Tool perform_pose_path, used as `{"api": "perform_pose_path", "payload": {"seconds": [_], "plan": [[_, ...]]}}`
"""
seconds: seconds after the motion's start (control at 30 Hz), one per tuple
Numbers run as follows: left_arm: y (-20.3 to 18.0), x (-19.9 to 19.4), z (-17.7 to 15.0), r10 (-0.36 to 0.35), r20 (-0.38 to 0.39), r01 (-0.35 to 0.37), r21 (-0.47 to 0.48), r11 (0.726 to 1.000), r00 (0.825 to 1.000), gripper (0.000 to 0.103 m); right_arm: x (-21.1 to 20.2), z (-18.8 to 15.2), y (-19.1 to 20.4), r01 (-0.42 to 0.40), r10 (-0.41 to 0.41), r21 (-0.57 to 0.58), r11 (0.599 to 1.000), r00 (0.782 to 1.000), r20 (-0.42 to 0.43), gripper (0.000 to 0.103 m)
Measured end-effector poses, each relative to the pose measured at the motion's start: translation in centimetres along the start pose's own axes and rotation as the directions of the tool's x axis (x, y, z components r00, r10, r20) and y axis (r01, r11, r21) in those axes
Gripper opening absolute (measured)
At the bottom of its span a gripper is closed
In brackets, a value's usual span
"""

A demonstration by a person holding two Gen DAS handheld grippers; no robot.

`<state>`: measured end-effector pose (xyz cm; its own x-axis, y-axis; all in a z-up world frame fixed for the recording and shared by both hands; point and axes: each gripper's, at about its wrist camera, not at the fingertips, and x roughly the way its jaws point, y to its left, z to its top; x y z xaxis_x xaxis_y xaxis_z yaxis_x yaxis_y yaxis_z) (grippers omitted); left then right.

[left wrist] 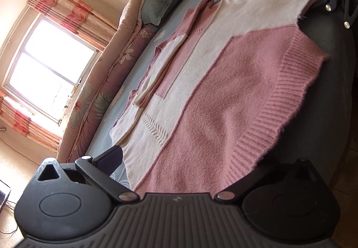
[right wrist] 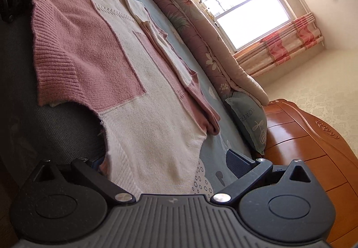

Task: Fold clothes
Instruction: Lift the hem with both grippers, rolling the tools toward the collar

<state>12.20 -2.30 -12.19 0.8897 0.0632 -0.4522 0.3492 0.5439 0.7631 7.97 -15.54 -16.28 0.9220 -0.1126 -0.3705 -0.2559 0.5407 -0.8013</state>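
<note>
Item: pink-and-cream knitted sweater (left wrist: 201,82), lying flat on a blue printed bed (left wrist: 138,73), one sleeve already lying folded across its body. Left gripper (left wrist: 201,165): jaws standing wide apart, straddling the ribbed hem corner nearest them, nothing being clamped. Right gripper (right wrist: 156,161): jaws likewise spread, straddling the cream shoulder edge, not pinching it. Step, as judged: both grippers lining up for the side fold. Next move is calling for both jaws closing on the near edge, then carrying it over toward the folded sleeve beyond.

The matte black plastic left gripper (left wrist: 190,158) has a ribbed grey base. Silver round screws pin its linkage arms. The matching black right gripper (right wrist: 165,158) looks identical.
</note>
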Motion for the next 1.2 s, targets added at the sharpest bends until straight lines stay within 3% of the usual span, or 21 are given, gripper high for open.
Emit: {"api": "perform_pose_path", "payload": {"seconds": [0.17,0.3,0.63,0.87,1.2], "plan": [[0.0,-0.2,-0.3,0.0,0.007,0.0,-0.004,1.0,1.0,0.102,-0.9,-1.7,-0.2,0.027,-0.027,-0.077,0.997,1.0,-0.003,0.103],[-0.1,-0.3,-0.5,0.012,0.011,-0.012,0.005,1.0,1.0,0.102,-0.7,-2.4,-0.7,0.016,-0.016,-0.064,0.998,1.0,0.001,0.103],[-1.1,-0.3,0.8,0.013,0.044,-0.017,0.106,0.994,0.999,0.103,1.5,1.3,0.8,-0.01,0.02,-0.114,0.993,0.996,0.088,0.103],[1.5,0.2,-2.1,0.014,-0.026,-0.011,0.097,0.995,1.0,0.103,2.3,-1.3,-1.4,-0.01,0.014,-0.123,0.992,0.999,0.03,0.103],[0.8,0.3,-1.4,-0.007,-0.014,0.01,0.215,0.977,1.0,0.102,2.2,-1.0,-0.5,-0.002,0.009,-0.148,0.989,0.999,0.043,0.103]]}}
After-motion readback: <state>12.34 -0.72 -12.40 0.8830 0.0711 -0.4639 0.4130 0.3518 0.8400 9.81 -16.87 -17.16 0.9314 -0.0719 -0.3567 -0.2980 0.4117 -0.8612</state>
